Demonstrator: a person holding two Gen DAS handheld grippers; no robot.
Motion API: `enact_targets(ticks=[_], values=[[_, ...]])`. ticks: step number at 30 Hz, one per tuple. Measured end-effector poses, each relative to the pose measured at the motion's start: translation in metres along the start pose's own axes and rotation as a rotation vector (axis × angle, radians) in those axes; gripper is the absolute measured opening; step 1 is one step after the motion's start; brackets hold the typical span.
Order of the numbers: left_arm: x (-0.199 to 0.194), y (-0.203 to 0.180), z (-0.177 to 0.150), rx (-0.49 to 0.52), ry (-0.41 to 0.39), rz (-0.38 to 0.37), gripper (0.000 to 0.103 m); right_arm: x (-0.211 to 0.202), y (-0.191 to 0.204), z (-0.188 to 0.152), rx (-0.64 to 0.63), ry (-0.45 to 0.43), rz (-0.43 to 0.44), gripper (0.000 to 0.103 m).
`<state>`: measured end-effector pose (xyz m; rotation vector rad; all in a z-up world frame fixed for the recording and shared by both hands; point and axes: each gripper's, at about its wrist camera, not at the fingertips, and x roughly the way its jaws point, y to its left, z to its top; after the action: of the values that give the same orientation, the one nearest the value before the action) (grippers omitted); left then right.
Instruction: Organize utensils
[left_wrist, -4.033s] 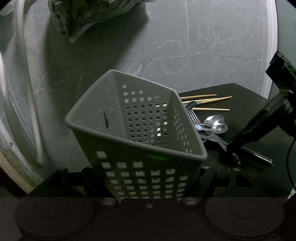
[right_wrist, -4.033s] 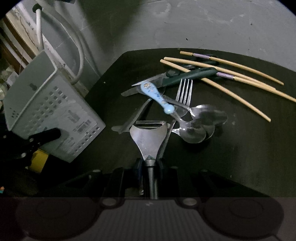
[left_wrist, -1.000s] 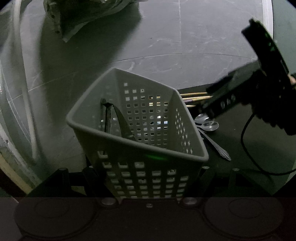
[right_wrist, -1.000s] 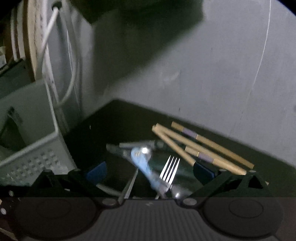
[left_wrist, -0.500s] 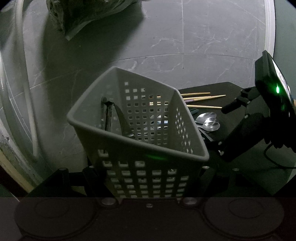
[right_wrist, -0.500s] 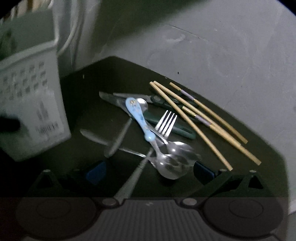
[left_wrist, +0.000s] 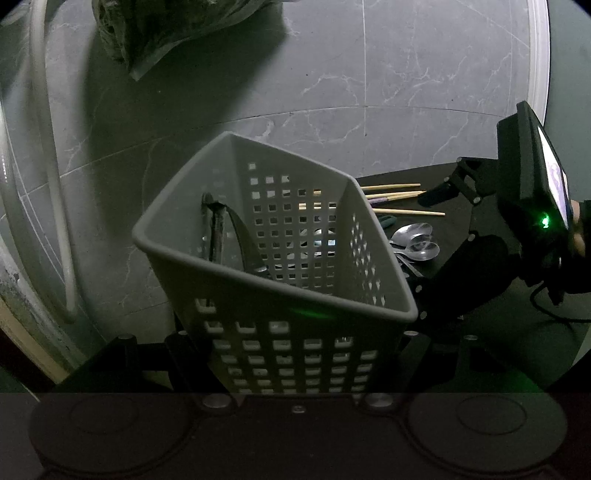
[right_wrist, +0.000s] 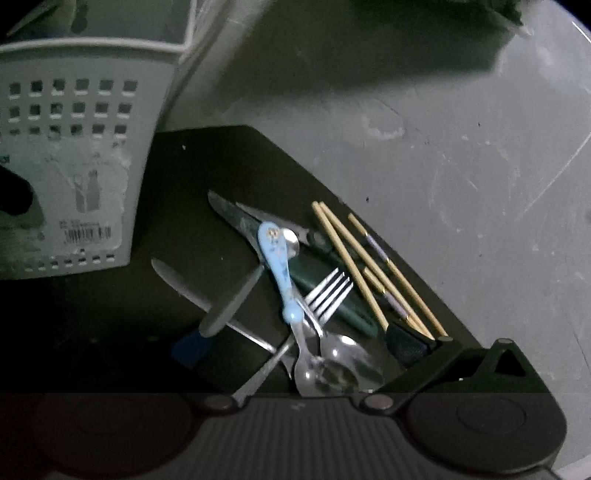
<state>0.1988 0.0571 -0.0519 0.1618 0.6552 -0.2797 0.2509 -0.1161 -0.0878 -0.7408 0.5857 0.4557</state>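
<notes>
My left gripper (left_wrist: 295, 350) is shut on a grey perforated basket (left_wrist: 280, 295), held tilted between its fingers. A metal peeler (left_wrist: 236, 236) leans inside it. On the black mat (right_wrist: 177, 206) lies a pile of utensils: a blue-handled spoon (right_wrist: 277, 266), a fork (right_wrist: 325, 295), two steel spoons (right_wrist: 332, 369), a green-handled knife (right_wrist: 343, 310), a table knife (right_wrist: 192, 288) and several chopsticks (right_wrist: 369, 273). My right gripper (right_wrist: 299, 349) stands open low over the pile, its blue pads (right_wrist: 190, 349) on either side of the spoons and fork, holding nothing.
The mat rests on grey marbled floor tiles (left_wrist: 369, 74). A white hose (left_wrist: 48, 184) curves along the left. A crumpled plastic bag (left_wrist: 166, 29) lies at the back. The basket (right_wrist: 74, 147) stands just left of the utensils in the right wrist view.
The right gripper has sunk toward the utensil pile and rolled, so the pile now sits between its fingers. The basket and left gripper have stayed put.
</notes>
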Motion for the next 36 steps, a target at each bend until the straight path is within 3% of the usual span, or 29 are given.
enact_targets(ticks=[7, 18, 30, 36], values=[[0.001, 0.002, -0.001, -0.005, 0.007, -0.002, 0.077, -0.006, 0.001, 0.001, -0.003, 0.006, 0.073, 0.078], [0.002, 0.003, -0.001, -0.005, 0.008, -0.002, 0.077, -0.007, 0.001, -0.006, 0.033, 0.038, 0.091, 0.027], [0.002, 0.003, -0.001, -0.005, 0.008, -0.002, 0.077, -0.001, 0.011, 0.012, -0.045, -0.026, 0.151, 0.022], [0.003, 0.004, -0.001, -0.006, 0.008, -0.003, 0.077, 0.006, 0.015, 0.013, -0.089, -0.035, 0.16, 0.034]])
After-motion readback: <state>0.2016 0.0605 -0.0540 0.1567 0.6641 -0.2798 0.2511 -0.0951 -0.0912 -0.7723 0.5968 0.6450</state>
